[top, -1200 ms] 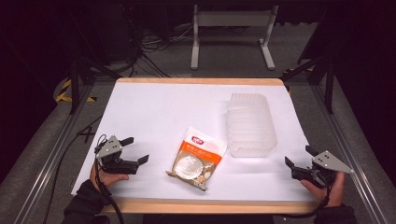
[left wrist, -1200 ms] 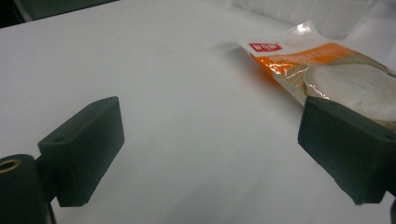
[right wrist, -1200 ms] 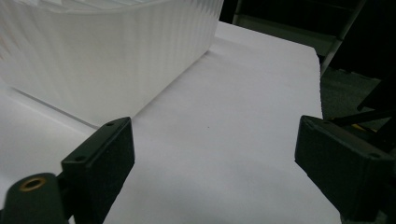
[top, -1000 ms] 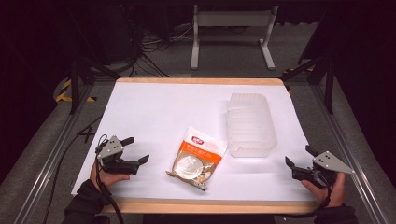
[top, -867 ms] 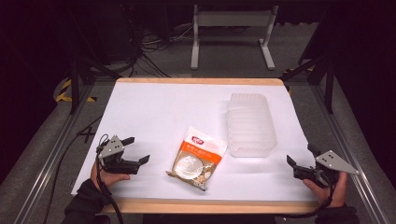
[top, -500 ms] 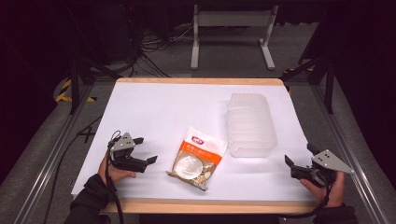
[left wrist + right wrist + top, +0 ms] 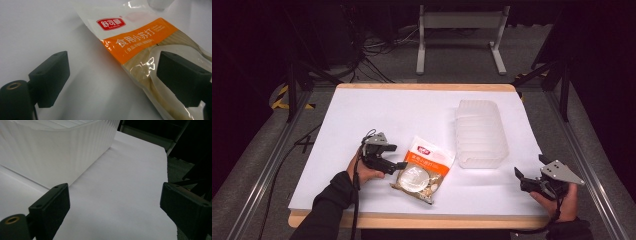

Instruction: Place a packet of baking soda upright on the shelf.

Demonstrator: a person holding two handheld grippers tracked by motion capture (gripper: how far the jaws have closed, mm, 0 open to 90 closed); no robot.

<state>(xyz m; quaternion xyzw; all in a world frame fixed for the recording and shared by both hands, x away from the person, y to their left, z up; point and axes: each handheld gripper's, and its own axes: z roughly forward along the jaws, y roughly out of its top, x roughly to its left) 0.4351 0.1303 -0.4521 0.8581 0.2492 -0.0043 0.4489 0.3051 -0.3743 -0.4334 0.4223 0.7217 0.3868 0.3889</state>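
Where the left gripper [image 7: 398, 165] lies low over the white table [image 7: 377, 115], its jaws stand spread wide apart and grasp nothing — in the left gripper view one black jaw hangs over bare table while the other sits above the clear lower part of the snack packet [image 7: 150, 50], so the packet's edge lies between them, and whether that jaw touches the wrapper I cannot tell. The packet [image 7: 423, 169] lies flat near the front edge of the table, just right of the left gripper and a little left of the table's middle. Its long axis runs on a diagonal: the white top end with the red logo points away from the person and toward the right, and the clear end, showing pale round biscuits, points toward the person and to the left, with the orange band crossing between the two. At the front right corner the right gripper [image 7: 523, 181] is held just above the table in the person's right hand [image 7: 562, 202], well apart from the packet, jaws released and empty — its own view looks between them across bare table. Farther back on the right stands a translucent ribbed plastic container [image 7: 480, 132], its near end near the packet's top corner, its long side running away from the person.
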